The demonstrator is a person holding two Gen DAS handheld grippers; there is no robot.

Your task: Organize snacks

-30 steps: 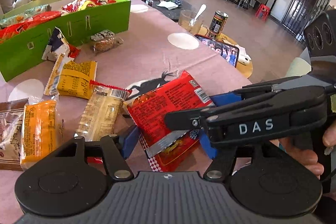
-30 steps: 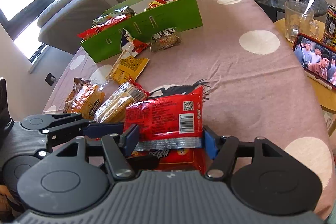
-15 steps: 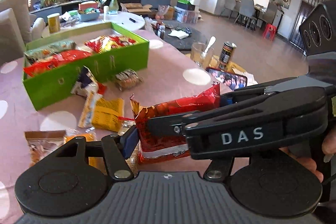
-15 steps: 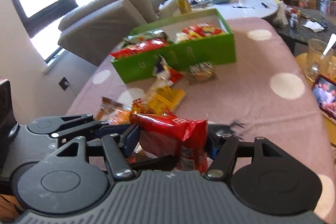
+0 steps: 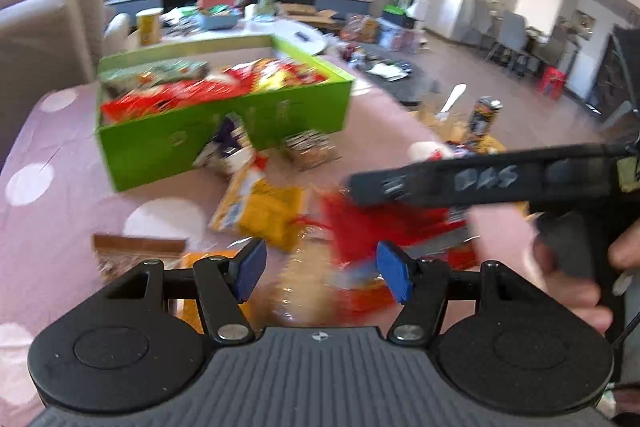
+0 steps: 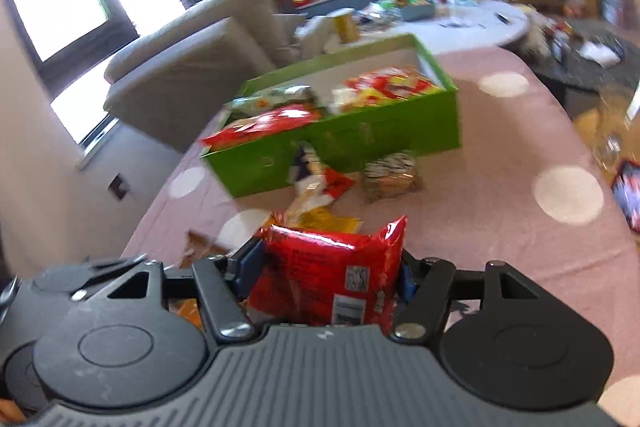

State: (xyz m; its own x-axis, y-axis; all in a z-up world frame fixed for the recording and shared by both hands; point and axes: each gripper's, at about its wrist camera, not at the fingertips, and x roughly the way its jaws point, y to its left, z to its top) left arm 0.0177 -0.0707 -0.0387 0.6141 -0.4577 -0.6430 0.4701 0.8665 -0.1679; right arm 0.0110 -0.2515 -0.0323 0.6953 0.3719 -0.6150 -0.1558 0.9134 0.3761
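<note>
My right gripper [image 6: 328, 277] is shut on a red snack bag [image 6: 332, 275] and holds it upright above the table. The bag shows as a red blur in the left wrist view [image 5: 376, 227], under the right gripper's body [image 5: 480, 179]. My left gripper [image 5: 320, 269] is open and empty, above loose packets. A green box [image 6: 360, 135] with several snack bags inside stands ahead on the pink dotted tablecloth; it also shows in the left wrist view [image 5: 224, 127].
Loose packets lie before the box: a yellow one [image 5: 264, 207], a small clear pack [image 6: 390, 173], an orange one [image 5: 200, 263]. A can [image 5: 484, 115] and a glass stand at the right. A sofa [image 6: 192, 63] is beyond the table's left edge.
The right gripper has lifted the red bag off the table and carried it forward toward the green box. The left gripper has let go of it and now stands open.
</note>
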